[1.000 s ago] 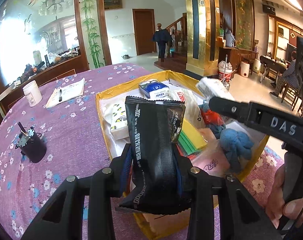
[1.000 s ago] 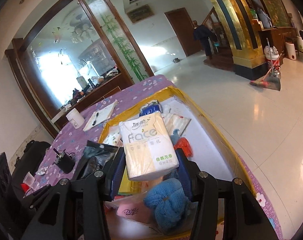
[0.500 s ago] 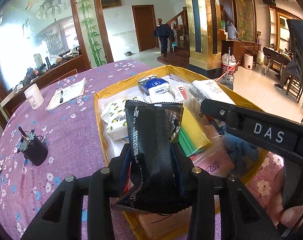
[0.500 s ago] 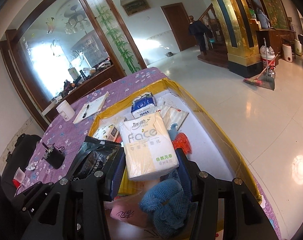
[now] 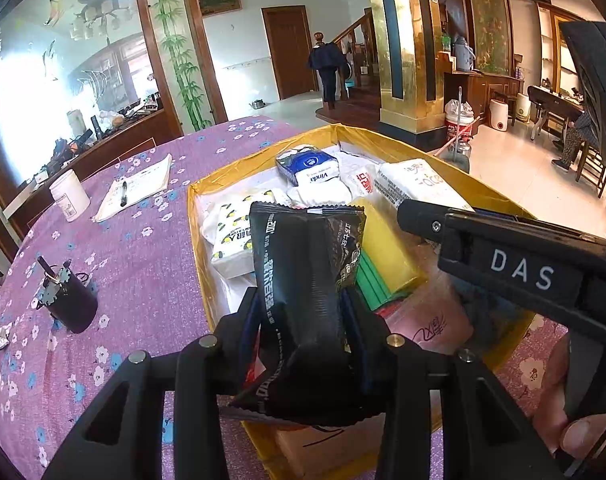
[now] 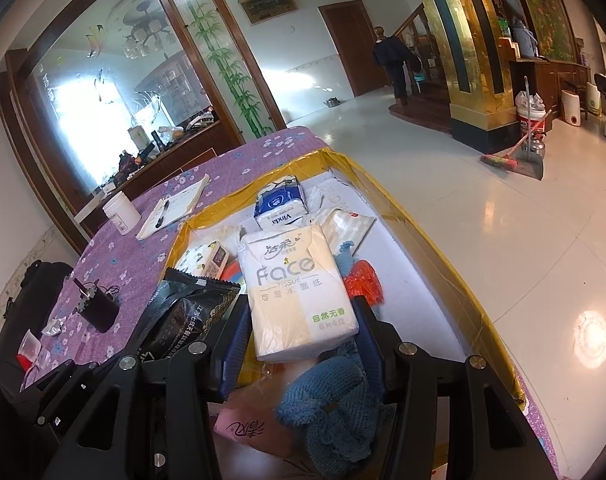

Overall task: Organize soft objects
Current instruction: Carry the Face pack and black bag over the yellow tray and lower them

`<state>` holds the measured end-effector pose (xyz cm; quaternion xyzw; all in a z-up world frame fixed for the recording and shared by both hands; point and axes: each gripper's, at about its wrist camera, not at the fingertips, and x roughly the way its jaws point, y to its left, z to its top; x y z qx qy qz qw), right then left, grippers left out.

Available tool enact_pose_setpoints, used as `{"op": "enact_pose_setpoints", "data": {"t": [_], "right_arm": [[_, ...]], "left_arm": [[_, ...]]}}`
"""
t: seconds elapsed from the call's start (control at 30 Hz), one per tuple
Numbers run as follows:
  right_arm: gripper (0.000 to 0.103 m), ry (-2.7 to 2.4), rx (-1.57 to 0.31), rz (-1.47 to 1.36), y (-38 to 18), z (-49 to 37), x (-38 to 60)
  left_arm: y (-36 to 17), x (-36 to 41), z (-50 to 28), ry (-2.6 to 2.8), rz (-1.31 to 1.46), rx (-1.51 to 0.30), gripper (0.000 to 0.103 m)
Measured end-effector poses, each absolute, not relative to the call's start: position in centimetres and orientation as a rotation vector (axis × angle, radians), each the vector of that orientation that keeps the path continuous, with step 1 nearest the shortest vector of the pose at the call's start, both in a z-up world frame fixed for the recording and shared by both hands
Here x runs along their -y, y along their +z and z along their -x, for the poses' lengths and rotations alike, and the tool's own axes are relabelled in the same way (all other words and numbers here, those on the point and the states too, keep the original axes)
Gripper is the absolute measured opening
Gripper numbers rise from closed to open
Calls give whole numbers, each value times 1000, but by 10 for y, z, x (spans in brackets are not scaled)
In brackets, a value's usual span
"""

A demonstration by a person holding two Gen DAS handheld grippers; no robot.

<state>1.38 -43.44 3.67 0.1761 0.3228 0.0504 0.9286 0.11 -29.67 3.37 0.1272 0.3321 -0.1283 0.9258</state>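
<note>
a: what's nearest in the left wrist view?

b: the left gripper (image 5: pixel 303 316), jaws clamped on a black foil packet (image 5: pixel 307 296) that stands upright between them, held over the near left corner of the yellow-rimmed box (image 5: pixel 199 256).

a: and the right one?

b: the right gripper (image 6: pixel 299 332) is squeezing a white face tissue pack (image 6: pixel 297 292) from both sides, held above the near end of the same box (image 6: pixel 443 264). right under it, at the box's near edge, lie a blue knitted piece (image 6: pixel 331 404) and a pink bag (image 6: pixel 247 424).

a: further in?

b: around the middle, a lemon-print tissue pack (image 5: pixel 231 240) lies by the left wall, with a yellow pad (image 5: pixel 383 248) on green sheets beside it. a red mesh bit (image 6: pixel 363 284) sits just right of the held tissue pack. toward the far end there's a blue-and-white vinda tissue pack (image 5: pixel 311 168), near the far wall.

a: outside the box?

b: on the purple flowered tablecloth (image 5: pixel 135 264), left of the box, a dark cup (image 5: pixel 69 304) toward the near left edge. farther back, a notebook with a pen (image 5: pixel 137 188) and a white jar (image 5: pixel 69 196) near the far edge.
</note>
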Motion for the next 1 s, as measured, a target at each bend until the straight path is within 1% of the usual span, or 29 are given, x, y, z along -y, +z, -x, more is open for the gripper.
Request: {"op": "enact_pose_setpoints", "data": {"t": [0.6, 1.0], "right_arm": [[55, 91, -683, -344, 33, -15, 432], [55, 86, -691, -338, 31, -15, 431]], "left_arm": [[34, 297, 0, -256, -277, -685, 44], [34, 294, 5, -247, -302, -687, 45]]}}
